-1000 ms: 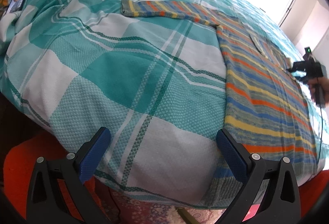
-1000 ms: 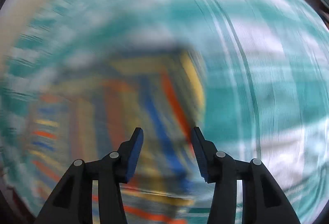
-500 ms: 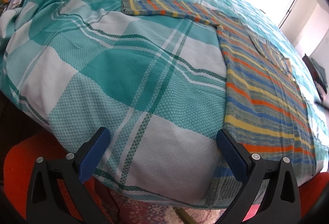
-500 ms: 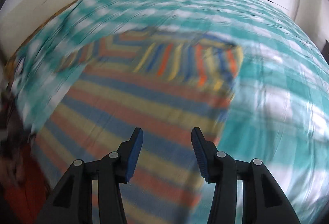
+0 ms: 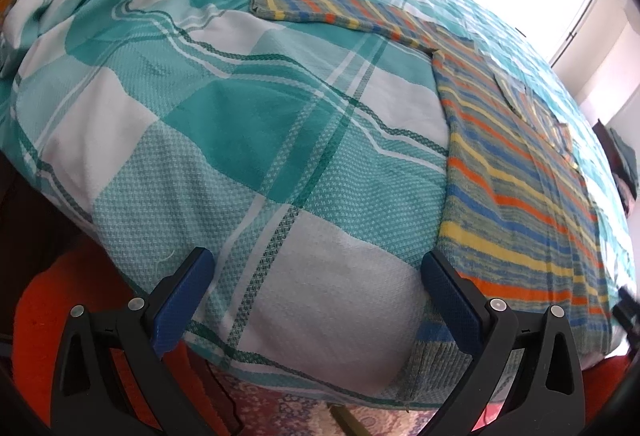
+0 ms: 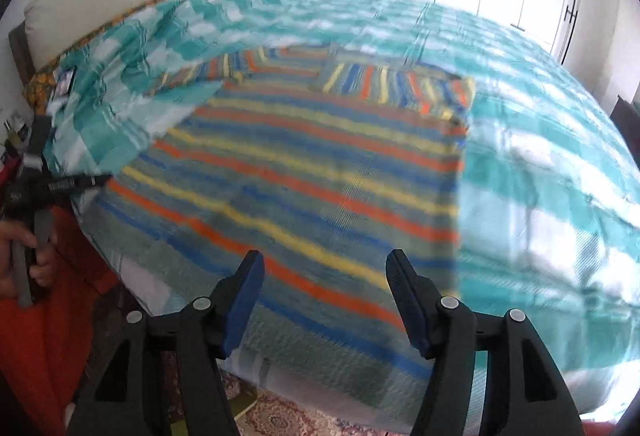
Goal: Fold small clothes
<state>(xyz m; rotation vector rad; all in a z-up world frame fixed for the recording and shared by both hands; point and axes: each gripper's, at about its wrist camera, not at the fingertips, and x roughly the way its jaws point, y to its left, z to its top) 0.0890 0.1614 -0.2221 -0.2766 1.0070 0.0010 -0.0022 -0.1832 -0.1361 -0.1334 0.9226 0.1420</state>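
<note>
Spread flat on a checked bedspread (image 5: 248, 140), a striped sweater (image 6: 304, 172) awaits folding, its hem hanging over the near bed edge, one sleeve (image 6: 400, 86) already folded across the chest and the other sleeve (image 5: 328, 12) stretched out sideways. Both tools hang empty at the bed's foot: the left gripper (image 5: 316, 296) spread wide beside the hem, the right gripper (image 6: 324, 300) parted more narrowly over it. Soft, light knit likely drapes and stretches; the outstretched cuff looks the best grip. Open bedspread on both sides leaves room; the drooping hem could slide.
</note>
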